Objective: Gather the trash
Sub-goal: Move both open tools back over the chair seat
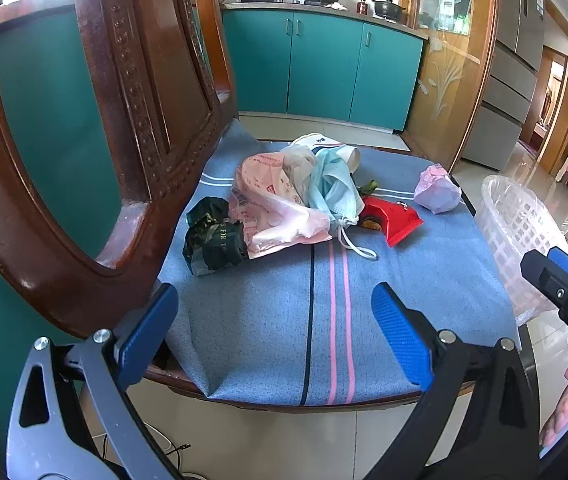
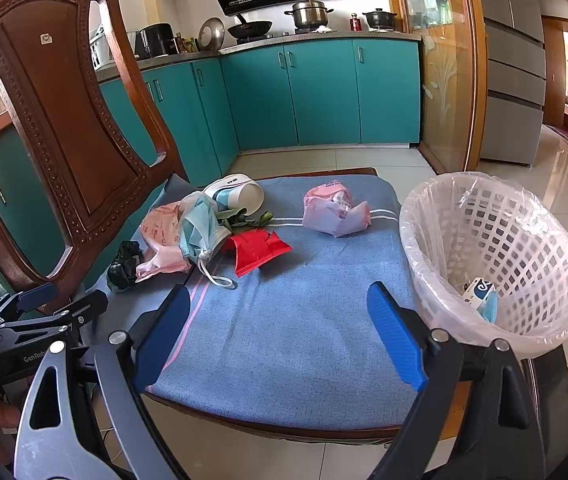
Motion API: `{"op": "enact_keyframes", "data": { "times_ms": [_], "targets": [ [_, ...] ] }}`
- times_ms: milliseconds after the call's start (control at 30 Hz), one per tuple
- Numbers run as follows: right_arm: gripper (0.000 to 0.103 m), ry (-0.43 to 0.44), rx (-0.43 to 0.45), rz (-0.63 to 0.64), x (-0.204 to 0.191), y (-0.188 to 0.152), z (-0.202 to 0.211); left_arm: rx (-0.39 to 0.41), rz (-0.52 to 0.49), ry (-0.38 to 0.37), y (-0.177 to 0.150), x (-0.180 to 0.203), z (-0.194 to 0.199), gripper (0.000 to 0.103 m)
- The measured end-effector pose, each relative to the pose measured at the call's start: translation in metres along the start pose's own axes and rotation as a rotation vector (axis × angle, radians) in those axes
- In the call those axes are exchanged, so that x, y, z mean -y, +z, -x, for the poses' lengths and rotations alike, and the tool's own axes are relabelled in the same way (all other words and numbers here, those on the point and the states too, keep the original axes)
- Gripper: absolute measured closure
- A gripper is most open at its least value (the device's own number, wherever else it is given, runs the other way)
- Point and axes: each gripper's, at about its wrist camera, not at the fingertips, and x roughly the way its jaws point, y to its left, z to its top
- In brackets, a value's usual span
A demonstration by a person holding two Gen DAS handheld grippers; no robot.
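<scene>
1. Carved wooden chair [image 2: 64,120], back upright from 9 to 11 o'clock in both views, seat spread with a blue striped cloth [image 1: 284,312] bearing the trash.
2. White lattice bin [image 2: 495,248] lined with a clear bag, just beside the seat's edge at 3 o'clock in the right wrist view; a small white-and-blue box [image 2: 479,292] and something pale blue lying inside.
3. Left gripper [image 1: 274,332] wide open over the near edge of the cloth, blue pads apart, holding nothing.
4. Right gripper [image 2: 280,334] likewise spread open and empty, near the front of the seat, its tip showing at 4 o'clock in the left wrist view.
5. Pile of trash toward 12 o'clock on the cloth, close to the chair back: pink printed plastic bag [image 1: 272,208] touching a light-blue face mask [image 1: 333,188], with the mask's white ear loop trailing toward the front.
6. White paper cup [image 2: 240,196] lying on its side behind the mask.
7. Crumpled pink-lilac bag [image 2: 335,212] alone, well apart from the pile at 1 o'clock.
8. Red wrapper [image 2: 260,250] flat beside the mask, green leaves [image 2: 244,218] just behind.
9. Crumpled dark green wrapper [image 1: 212,236] at the pile's 9 o'clock end, touching the pink bag.
</scene>
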Motion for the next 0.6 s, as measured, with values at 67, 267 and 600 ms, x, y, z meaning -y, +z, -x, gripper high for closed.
{"op": "enact_keyframes", "data": {
  "times_ms": [67,267,600],
  "targets": [
    [0.015,0.000,-0.001,0.001,-0.001,0.000,0.000,-0.002,-0.003,0.002,0.000,0.001,-0.001,0.006],
    [0.015,0.004,-0.002,0.000,-0.001,0.000,-0.001,-0.011,-0.011,0.007,-0.001,0.002,-0.005,0.006],
    [0.015,0.005,-0.029,-0.002,-0.001,-0.001,-0.009,-0.039,-0.002,0.053,-0.003,0.008,-0.029,0.006]
  ]
}}
